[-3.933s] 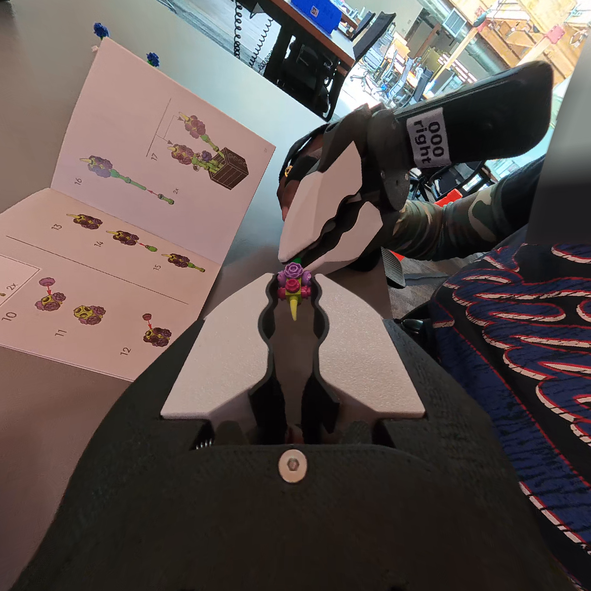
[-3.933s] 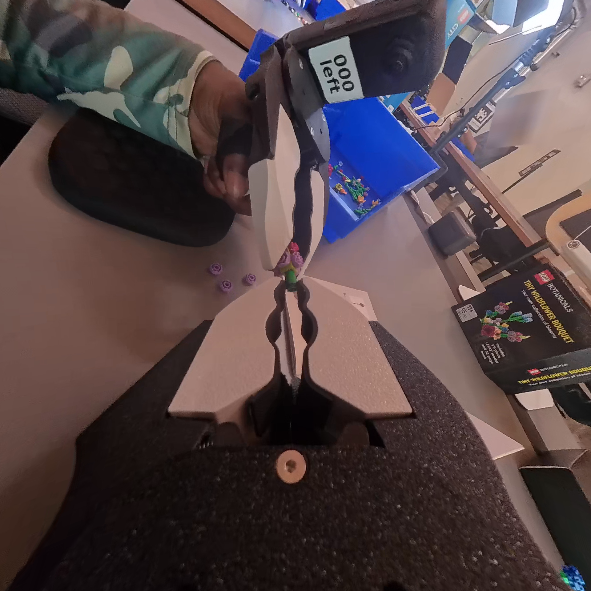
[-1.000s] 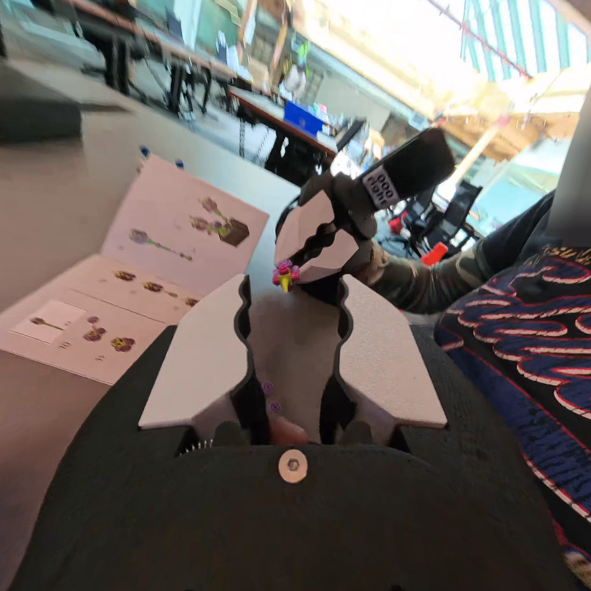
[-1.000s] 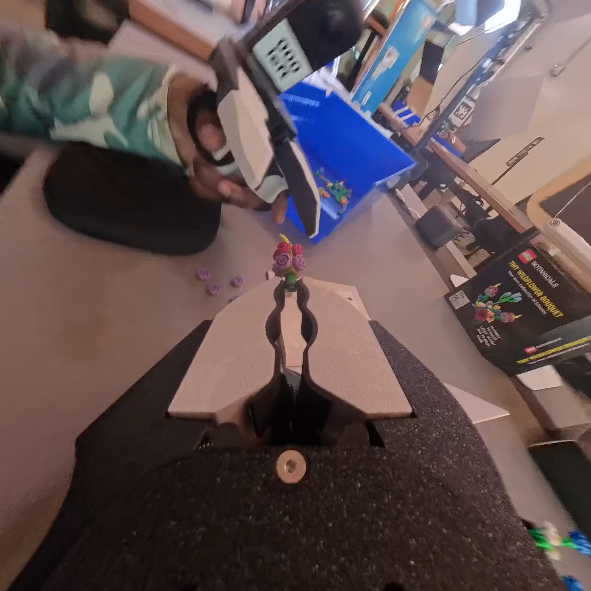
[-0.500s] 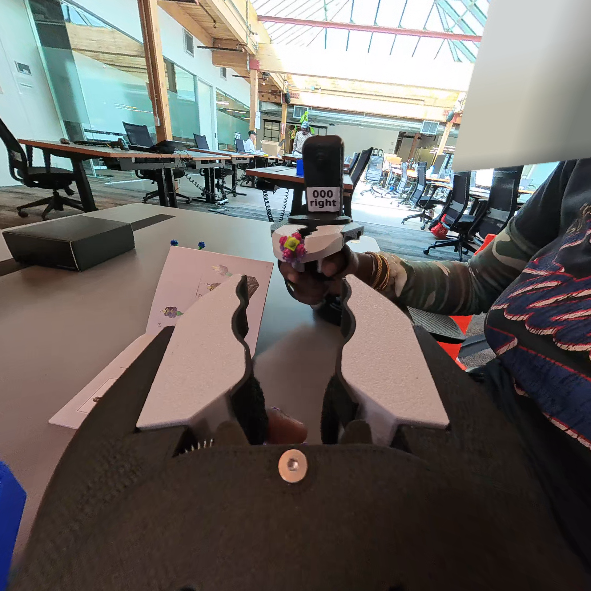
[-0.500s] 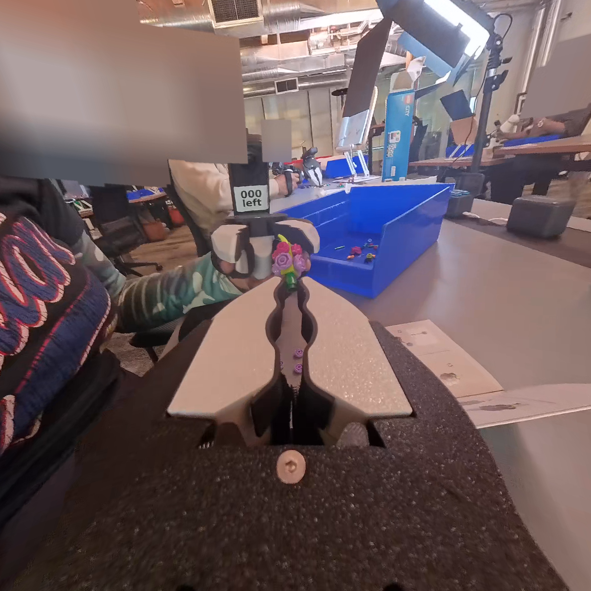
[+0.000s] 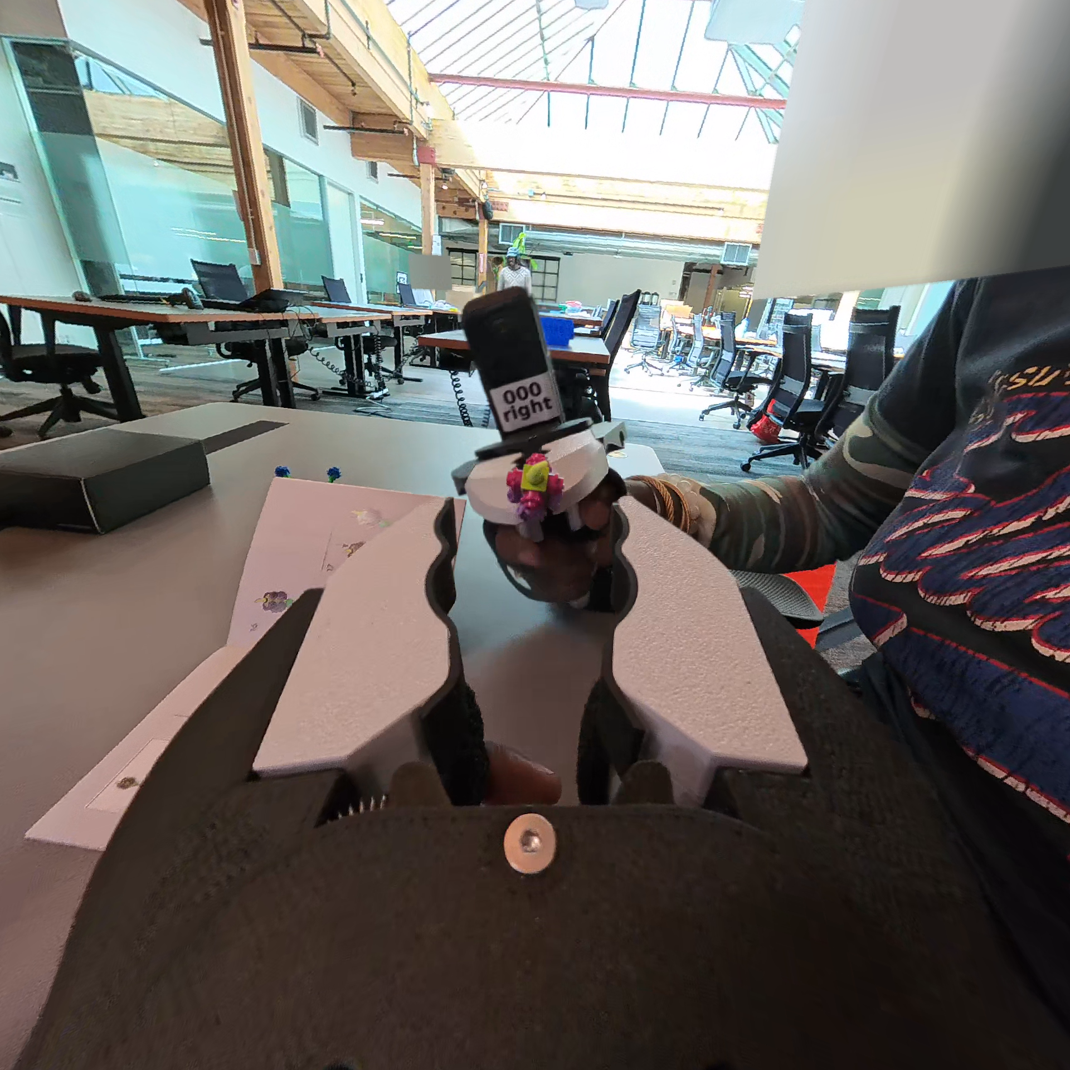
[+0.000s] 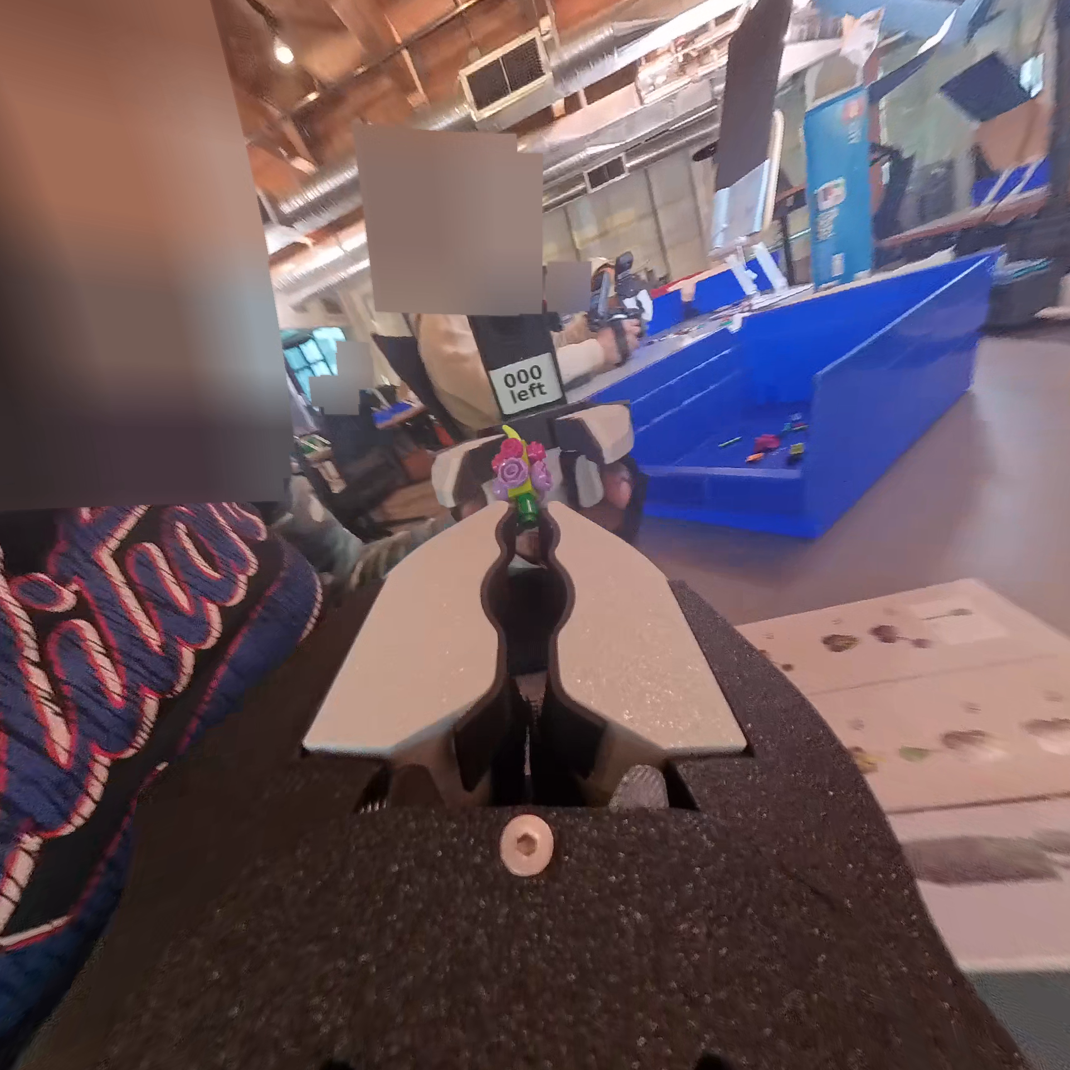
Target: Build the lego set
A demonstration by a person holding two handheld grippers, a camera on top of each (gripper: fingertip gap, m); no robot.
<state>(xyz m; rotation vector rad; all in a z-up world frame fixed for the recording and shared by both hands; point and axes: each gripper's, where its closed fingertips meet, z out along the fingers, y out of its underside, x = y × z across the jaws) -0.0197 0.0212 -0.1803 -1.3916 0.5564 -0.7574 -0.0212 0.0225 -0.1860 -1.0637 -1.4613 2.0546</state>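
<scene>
My left tool (image 7: 531,544) has let go and now stands spread, while my right tool (image 8: 526,509) still pinches the flower cluster (image 8: 519,472) by its green stem, lifted above the grey tabletop (image 7: 116,585). The instruction booklet (image 7: 324,532) lies open there beside a blue bin (image 8: 868,417); office desks stretch behind.

The left gripper (image 7: 530,556) is raised level with its white fingers (image 7: 370,625) spread wide and nothing between them, facing the right gripper (image 8: 526,512), which points back at it with its tips pinched together, gripped from below by a hand (image 7: 550,556) in a camouflage sleeve (image 7: 770,515).
</scene>
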